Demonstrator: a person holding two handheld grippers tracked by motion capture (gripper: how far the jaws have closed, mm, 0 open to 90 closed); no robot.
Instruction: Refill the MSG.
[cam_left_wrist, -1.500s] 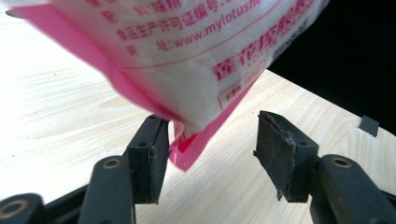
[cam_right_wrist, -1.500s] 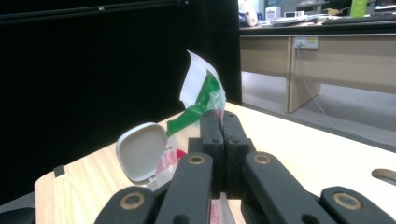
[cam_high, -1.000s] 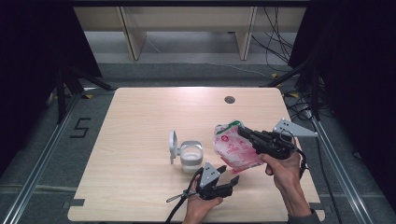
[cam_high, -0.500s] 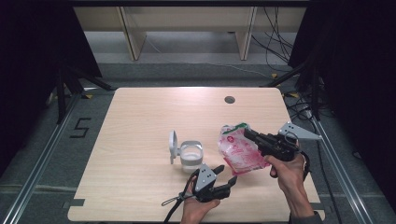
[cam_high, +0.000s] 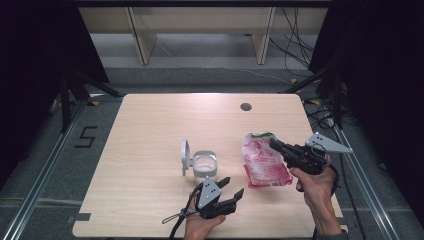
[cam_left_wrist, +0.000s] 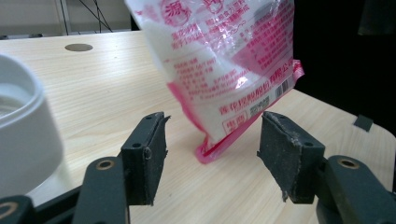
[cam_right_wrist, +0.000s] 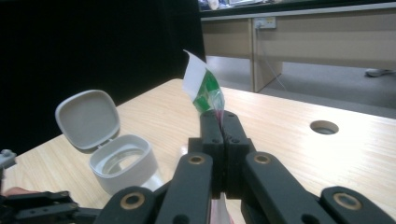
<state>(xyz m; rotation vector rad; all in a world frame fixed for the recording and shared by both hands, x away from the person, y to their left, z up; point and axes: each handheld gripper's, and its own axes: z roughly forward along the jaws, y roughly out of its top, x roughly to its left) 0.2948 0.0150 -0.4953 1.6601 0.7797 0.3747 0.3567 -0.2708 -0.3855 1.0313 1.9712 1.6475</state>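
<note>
A pink-and-white plastic bag (cam_high: 264, 164) of white powder hangs over the right part of the wooden table (cam_high: 150, 130). My right gripper (cam_high: 276, 145) is shut on the bag's green-and-white top edge (cam_right_wrist: 205, 86). In the left gripper view the bag (cam_left_wrist: 224, 65) hangs tilted just ahead of the jaws, its lower corner down at the tabletop. My left gripper (cam_high: 231, 188) is near the front edge, open, with nothing between its pads (cam_left_wrist: 210, 158). A white container (cam_high: 204, 165) with its hinged lid (cam_high: 185, 156) flipped up stands left of the bag, also visible as the container (cam_right_wrist: 123, 163).
A round cable hole (cam_high: 245, 106) sits in the table's far right part. The table's right edge (cam_high: 320, 165) lies close to the right hand. Shelving and cables stand on the floor beyond the table.
The right gripper has carried the bag a little to the right and slightly lower. The left hand has drawn back a little toward the front edge, its jaws still open.
</note>
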